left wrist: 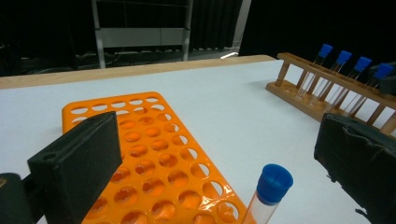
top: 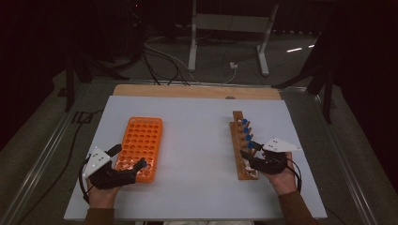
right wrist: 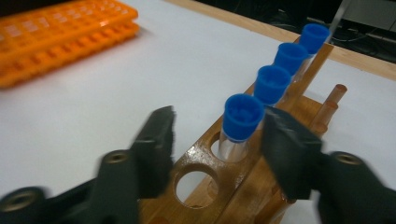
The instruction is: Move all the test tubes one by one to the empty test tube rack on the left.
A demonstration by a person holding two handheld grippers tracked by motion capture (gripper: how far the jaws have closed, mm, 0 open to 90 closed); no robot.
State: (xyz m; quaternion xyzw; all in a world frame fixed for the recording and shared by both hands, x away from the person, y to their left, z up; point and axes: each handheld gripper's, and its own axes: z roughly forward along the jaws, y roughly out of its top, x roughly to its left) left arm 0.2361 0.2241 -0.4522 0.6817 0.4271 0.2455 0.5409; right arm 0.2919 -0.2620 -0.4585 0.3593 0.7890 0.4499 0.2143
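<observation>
— Where do we stand? I see the orange rack (top: pixel 140 147) on the left of the white table (top: pixel 197 140) and the wooden rack (top: pixel 243 145) on the right, well apart.

— We have one blue-capped tube (left wrist: pixel 268 196) standing at the near corner of the orange rack; our left gripper (top: pixel 127 161) has its jaws wide apart on either side of it, touching nothing as far as we can tell; its lower end is cut off at the frame edge, so we cannot say how deep it sits in its hole.

— And the right?

— Our right gripper (right wrist: pixel 215 140) is open around the nearest tube in the wooden rack (right wrist: pixel 240 123); one pad (right wrist: pixel 156 140) stands clear on one side, the other pad (right wrist: pixel 285 149) looks just beside the cap; three more capped tubes (right wrist: pixel 289 58) stand behind it in the row; the nearer holes are empty.

— What worries us?

— On the right, we judge that closing on the cap rather than the glass could let the tube slip or tilt; a slanted pull could jam it against the wooden hole, or lift the whole rack; the far pad could also knock the neighbouring tube. The view is blurred, so our alignment is hard to judge.

— On the left?

— If we draw back carelessly, a pad may clip the cap and tip the tube out; the light plastic rack could slide too.
</observation>
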